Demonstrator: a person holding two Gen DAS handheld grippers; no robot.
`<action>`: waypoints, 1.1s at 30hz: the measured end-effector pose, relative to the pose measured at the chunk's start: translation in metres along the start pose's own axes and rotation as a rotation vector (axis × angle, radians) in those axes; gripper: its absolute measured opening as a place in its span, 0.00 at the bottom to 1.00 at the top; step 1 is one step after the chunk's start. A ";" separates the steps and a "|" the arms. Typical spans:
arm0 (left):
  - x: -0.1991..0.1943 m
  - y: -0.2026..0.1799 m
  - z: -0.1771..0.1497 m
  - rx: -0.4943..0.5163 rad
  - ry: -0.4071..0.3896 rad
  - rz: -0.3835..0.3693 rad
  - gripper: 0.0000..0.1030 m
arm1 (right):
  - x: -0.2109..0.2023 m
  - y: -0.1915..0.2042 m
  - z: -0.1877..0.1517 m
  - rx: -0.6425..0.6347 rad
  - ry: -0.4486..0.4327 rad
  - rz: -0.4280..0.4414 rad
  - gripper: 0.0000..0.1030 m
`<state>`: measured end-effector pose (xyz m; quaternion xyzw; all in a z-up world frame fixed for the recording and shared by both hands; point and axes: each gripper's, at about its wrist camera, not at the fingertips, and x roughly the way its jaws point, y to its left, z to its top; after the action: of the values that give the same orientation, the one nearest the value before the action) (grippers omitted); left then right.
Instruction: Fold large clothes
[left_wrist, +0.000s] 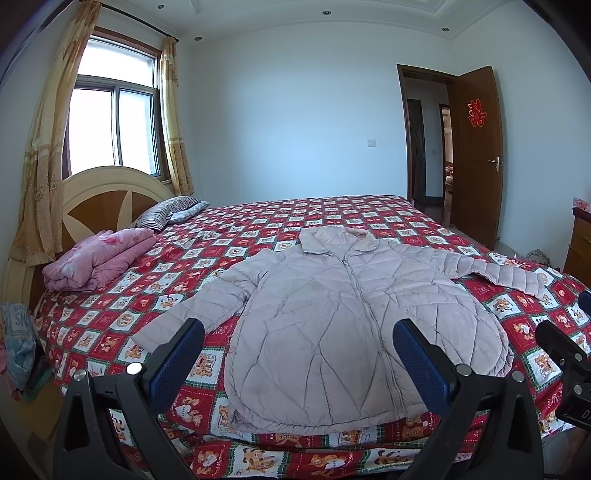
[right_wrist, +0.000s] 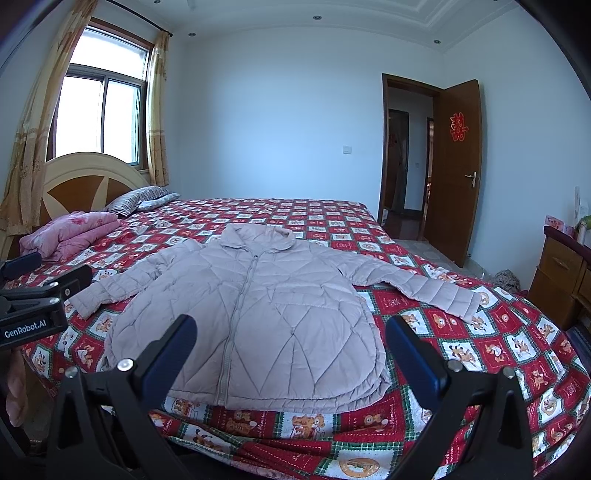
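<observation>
A home bedroom — quilted bed (left_wrist: 258, 221), headboard (left_wrist: 107, 195); curtained window (left_wrist: 110, 122).

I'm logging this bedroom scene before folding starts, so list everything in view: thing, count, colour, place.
jacket: 1, pale pinkish-grey quilted, zipped, flat on the bed, sleeves spread
bedspread: 1, red, white and green check, covering the bed
folded quilt: 1, pink, near the headboard
pillow: 1, striped, at the headboard
headboard: 1, cream and brown, under the window
window: 1, bright, left wall
curtains: 2, yellow patterned, flanking the window
door: 1, brown, open, red decoration on it
cabinet: 1, brown wood, right edge
left hand-held gripper: 1, black, blue pads, open, above the jacket hem
right hand-held gripper: 1, same, open
</observation>
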<state>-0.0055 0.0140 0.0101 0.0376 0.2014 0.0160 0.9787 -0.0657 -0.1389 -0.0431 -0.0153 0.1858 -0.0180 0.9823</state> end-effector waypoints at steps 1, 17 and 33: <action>0.000 0.000 0.000 0.000 0.000 0.000 0.99 | 0.000 0.000 0.000 0.000 0.000 0.000 1.00; 0.008 -0.002 -0.004 0.016 0.012 -0.002 0.99 | 0.004 -0.002 -0.003 0.012 0.016 0.010 1.00; 0.134 0.033 -0.012 -0.007 0.175 0.020 0.99 | 0.109 -0.108 -0.032 0.273 0.204 -0.110 1.00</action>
<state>0.1120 0.0543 -0.0505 0.0347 0.2855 0.0294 0.9573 0.0208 -0.2520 -0.1086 0.1098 0.2794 -0.0980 0.9488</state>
